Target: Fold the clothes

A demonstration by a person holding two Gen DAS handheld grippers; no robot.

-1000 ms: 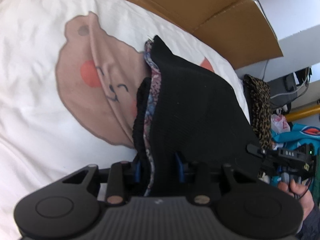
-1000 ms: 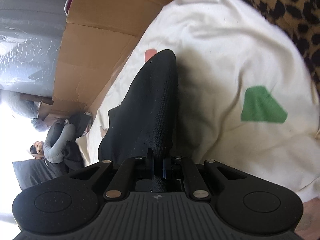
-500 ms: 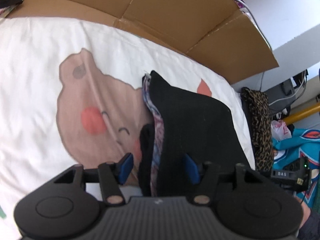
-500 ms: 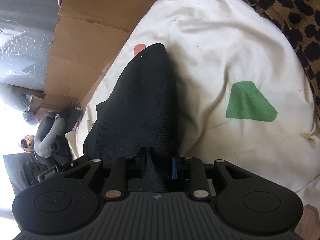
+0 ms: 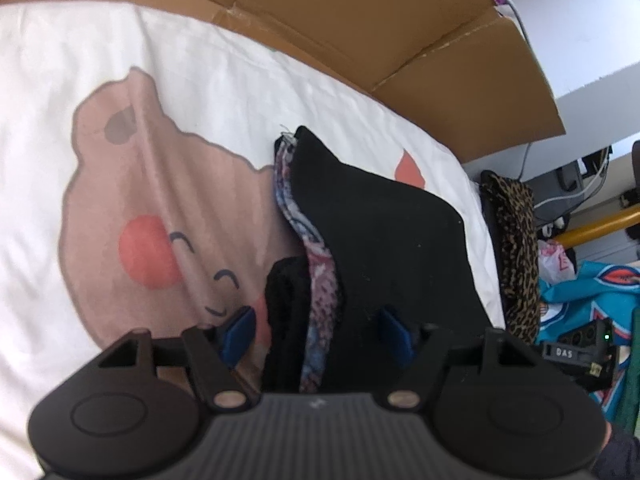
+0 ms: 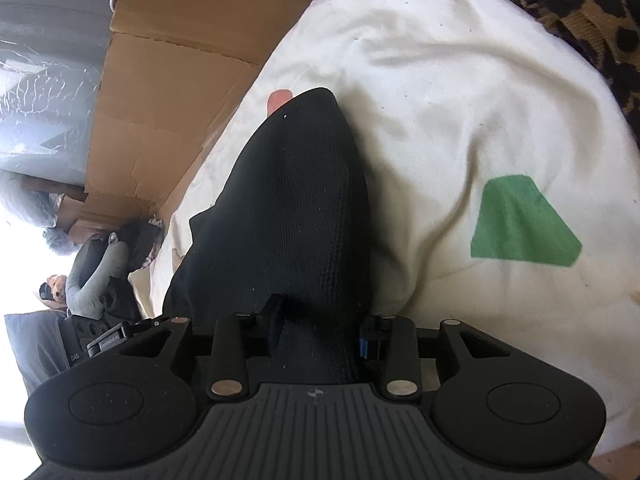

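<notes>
Folded black garment [image 5: 380,240], patterned lining edge showing along its left side, lies on the white bear-print bedsheet [image 5: 200,92] in front of the flattened cardboard [image 5: 360,20]. Left gripper [image 5: 316,332] jaws are opening, blue pads [image 5: 240,330] standing clear either side of the fabric's near end with cloth between them, not pinched. Right gripper [image 6: 320,330] jaws also opening, garment end bunched between them; whether the pads still press it I can't tell; leopard-print cloth [image 6: 580,8] lies at the sheet's far edge.
</notes>
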